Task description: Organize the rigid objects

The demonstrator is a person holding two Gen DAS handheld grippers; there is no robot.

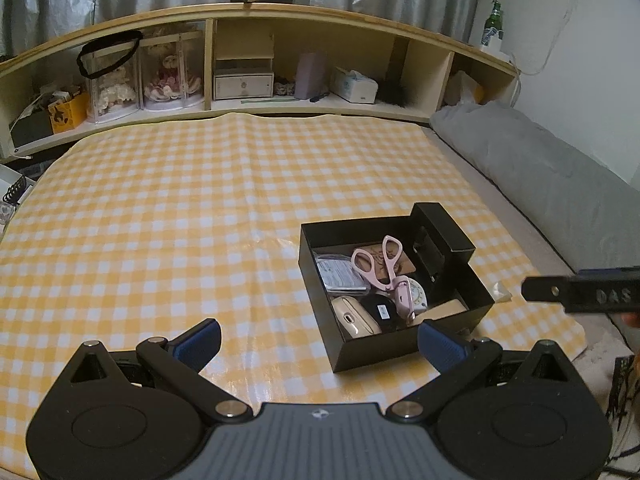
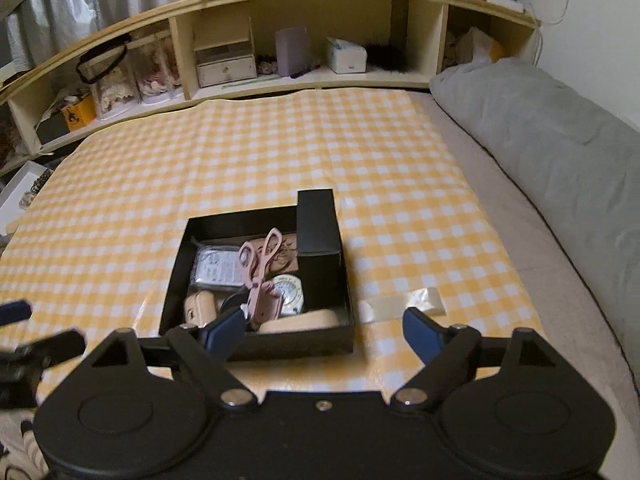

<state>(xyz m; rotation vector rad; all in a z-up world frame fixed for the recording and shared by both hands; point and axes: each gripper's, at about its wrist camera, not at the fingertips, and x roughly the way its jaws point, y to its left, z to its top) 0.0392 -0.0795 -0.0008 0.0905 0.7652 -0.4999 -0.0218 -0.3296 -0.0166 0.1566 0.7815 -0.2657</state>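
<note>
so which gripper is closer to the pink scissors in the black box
Right. The right gripper sits at the box's near edge, just short of the pink scissors; the left gripper hangs back, off the box's left corner.

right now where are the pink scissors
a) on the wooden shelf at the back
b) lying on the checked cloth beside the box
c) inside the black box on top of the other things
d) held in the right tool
c: the pink scissors lie inside the black box across the other items, while the left tool and the right tool are both open and hold nothing.
</note>
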